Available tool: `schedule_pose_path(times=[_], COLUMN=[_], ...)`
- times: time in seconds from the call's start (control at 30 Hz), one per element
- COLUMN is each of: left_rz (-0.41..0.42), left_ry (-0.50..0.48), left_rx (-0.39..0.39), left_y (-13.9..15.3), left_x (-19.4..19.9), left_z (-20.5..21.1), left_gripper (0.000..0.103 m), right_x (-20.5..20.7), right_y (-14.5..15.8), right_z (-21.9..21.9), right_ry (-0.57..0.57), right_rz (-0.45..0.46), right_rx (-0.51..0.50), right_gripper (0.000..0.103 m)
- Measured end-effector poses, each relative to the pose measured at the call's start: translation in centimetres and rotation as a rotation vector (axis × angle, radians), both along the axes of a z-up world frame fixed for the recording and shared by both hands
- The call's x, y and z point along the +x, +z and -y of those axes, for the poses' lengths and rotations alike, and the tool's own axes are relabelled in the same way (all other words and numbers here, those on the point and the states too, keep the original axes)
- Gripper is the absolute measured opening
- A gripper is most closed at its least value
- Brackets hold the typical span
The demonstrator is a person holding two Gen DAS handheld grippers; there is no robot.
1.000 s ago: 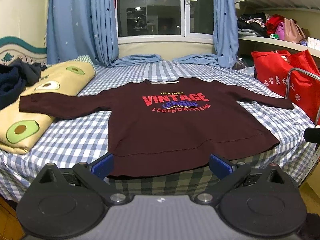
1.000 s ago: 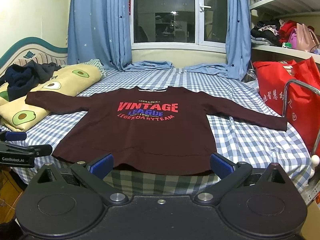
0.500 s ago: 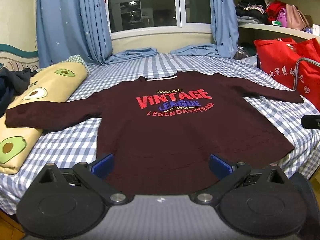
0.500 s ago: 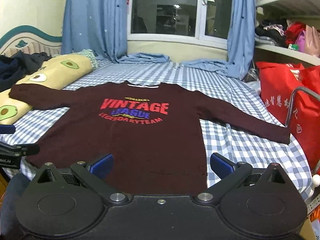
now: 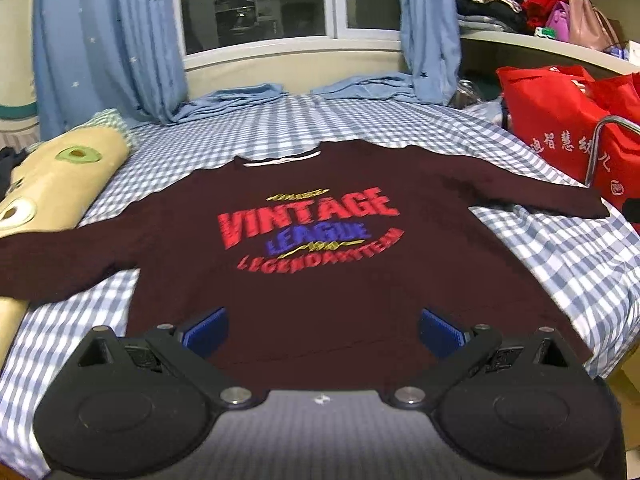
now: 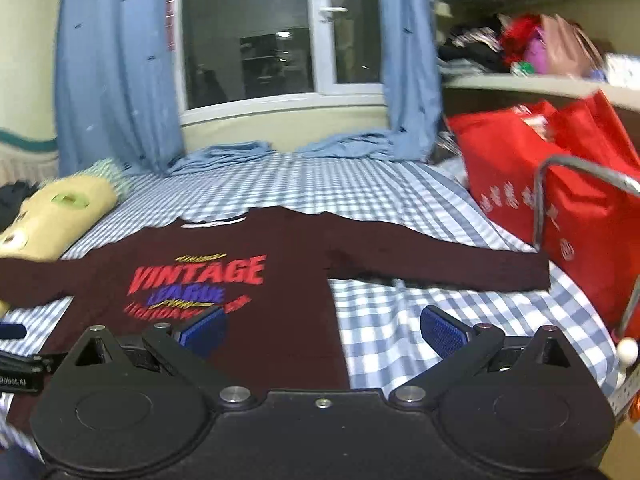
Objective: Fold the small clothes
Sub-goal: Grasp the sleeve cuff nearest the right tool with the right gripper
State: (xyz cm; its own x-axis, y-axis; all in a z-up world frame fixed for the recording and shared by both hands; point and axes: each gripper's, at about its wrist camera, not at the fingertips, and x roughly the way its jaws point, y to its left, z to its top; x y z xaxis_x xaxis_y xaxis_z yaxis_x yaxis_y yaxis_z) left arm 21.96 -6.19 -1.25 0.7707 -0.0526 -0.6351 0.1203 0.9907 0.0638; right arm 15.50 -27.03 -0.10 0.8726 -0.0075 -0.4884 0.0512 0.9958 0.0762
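**Both grippers move in over the spread sweater**

The maroon sweater (image 5: pixel 320 280) lies flat, front up, on the checked bedsheet (image 5: pixel 580 264), sleeves stretched out to either side; its left sleeve rests on the avocado pillow (image 5: pixel 52 188). Compared with a second ago, both cameras sit closer and lower: the hem that showed in front of the fingers is now beneath them. The left gripper (image 5: pixel 322 330) hovers over the lower body of the garment, jaws spread wide, nothing between them. The right gripper (image 6: pixel 323 326), equally released, has swung toward the right sleeve (image 6: pixel 440 266) (its view is motion-blurred). The red bags (image 6: pixel 532 184) stand beside the bed.
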Motion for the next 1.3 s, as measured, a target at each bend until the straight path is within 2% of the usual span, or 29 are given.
schedule_pose_path(times=[0.23,0.43,0.53,0.67,0.73,0.97,1.0,1.07,1.17,1.23,1.3], left_rz=[-0.039,-0.043,-0.07,-0.091,-0.096,-0.1,-0.099,-0.096,-0.091,-0.091,-0.093], left_ry=[-0.052,-0.092,-0.104,-0.125,-0.134,-0.13,-0.125,-0.116,-0.105,-0.102,-0.102], left_rx=[0.031,0.054,0.05,0.065,0.075,0.102,0.107,0.117,0.126,0.128,0.132], left_y=[0.4,0.9,0.5,0.0,-0.1,-0.1,-0.1,0.0,0.0,0.0,-0.1], left_x=[5.0,7.5,8.2,8.9,9.2,9.4,9.4,9.4,9.5,9.5,9.5], left_z=[4.4,7.8,9.0,10.6,11.2,11.9,11.9,11.8,11.7,11.6,11.6], left_gripper=[0.103,0.103,0.103,0.103,0.103,0.103,0.103,0.103,0.103,0.103,0.103], right_x=[2.8,4.4,6.0,7.8,9.3,14.3,14.8,15.4,15.6,16.0,16.8], right_y=[-1.4,-1.7,-2.5,-4.8,-6.3,-12.5,-13.5,-15.2,-16.9,-17.4,-17.9], right_z=[5.2,8.8,11.9,17.2,19.9,27.2,28.0,29.6,31.3,32.0,32.6], right_ry=[-0.068,-0.083,-0.136,-0.212,-0.273,-0.43,-0.457,-0.491,-0.513,-0.528,-0.55], right_rz=[-0.06,0.073,0.09,0.117,0.094,-0.008,-0.02,-0.029,0.066,0.114,0.149], right_rx=[0.122,0.052,0.05,0.166,0.218,0.36,0.387,0.474,0.597,0.633,0.659], right_gripper=[0.103,0.103,0.103,0.103,0.102,0.086,0.081,0.078,0.077,0.075,0.066])
